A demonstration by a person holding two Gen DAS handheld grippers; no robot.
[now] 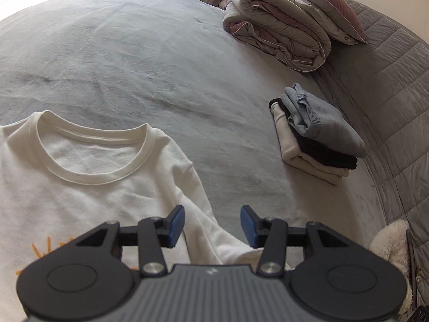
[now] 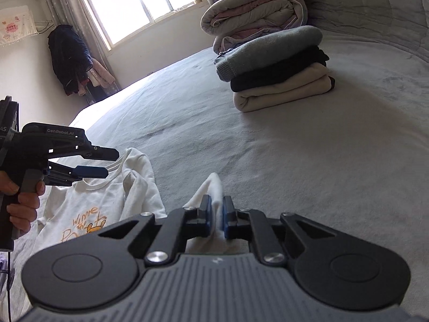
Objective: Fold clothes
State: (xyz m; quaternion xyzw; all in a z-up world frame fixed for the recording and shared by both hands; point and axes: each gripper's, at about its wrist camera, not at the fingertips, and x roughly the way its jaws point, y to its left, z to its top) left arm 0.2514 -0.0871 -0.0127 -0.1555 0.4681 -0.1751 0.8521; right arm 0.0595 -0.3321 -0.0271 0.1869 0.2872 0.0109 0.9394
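White sweatshirt (image 1: 88, 187): flat on bed (image 1: 134, 53). Right gripper (image 2: 216, 220) clamps its sleeve (image 2: 211, 187) for folding inward; left gripper (image 1: 211, 225) wide open, empty. Folded stack (image 1: 316, 131) parked near the bed's headboard edge.

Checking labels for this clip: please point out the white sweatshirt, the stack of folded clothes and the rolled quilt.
white sweatshirt (image 1: 88, 187): left wrist view, on the chest below the collar.
stack of folded clothes (image 2: 278, 69): right wrist view, on the black middle layer.
rolled quilt (image 1: 276, 29): left wrist view, on its grey outer roll.
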